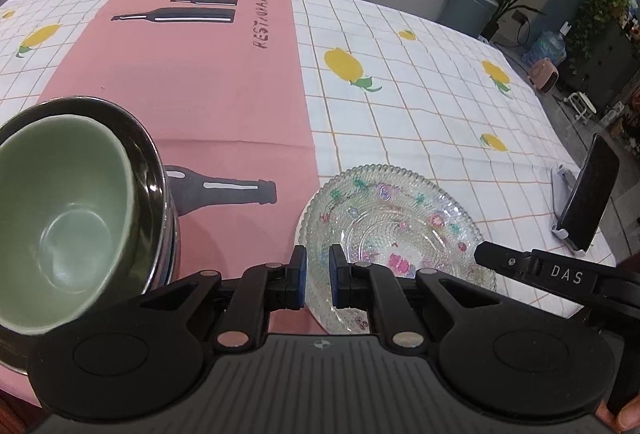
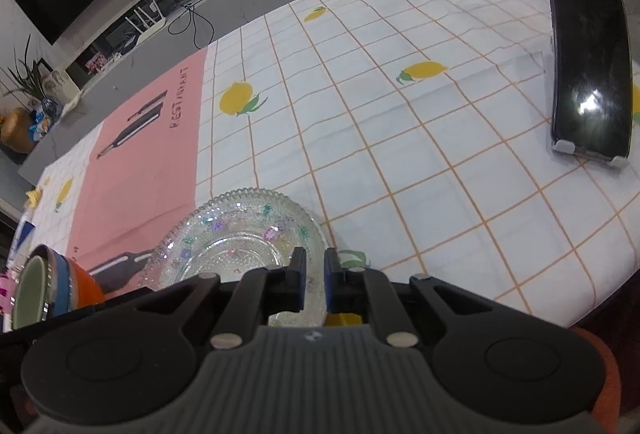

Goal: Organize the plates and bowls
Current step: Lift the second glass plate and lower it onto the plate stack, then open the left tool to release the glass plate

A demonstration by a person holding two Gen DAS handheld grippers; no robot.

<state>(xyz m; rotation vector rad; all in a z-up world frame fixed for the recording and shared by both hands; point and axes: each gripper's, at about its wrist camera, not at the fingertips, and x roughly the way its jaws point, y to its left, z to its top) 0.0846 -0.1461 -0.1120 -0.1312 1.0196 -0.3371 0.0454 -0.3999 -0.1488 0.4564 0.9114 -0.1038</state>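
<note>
Glass plate (image 1: 384, 226) lay at lower centre on the bench (image 1: 420, 106), bowls (image 1: 72, 218) stacked lower left. Left claw (image 1: 318, 274) and right claw (image 2: 315, 278) stood narrow, gripping nothing visible. A careless rim pinch could chip or drop the plate.

Even, soft indoor light, moderately bright; faint shadows only. White glare patch on the dark phone screen (image 2: 588, 74) near the table's right edge; small sparkles across the glass plate (image 2: 240, 234). Strong fisheye bending of the tablecloth grid (image 1: 420, 106) toward frame edges. Background beyond the table's far edge slightly soft and dim.
</note>
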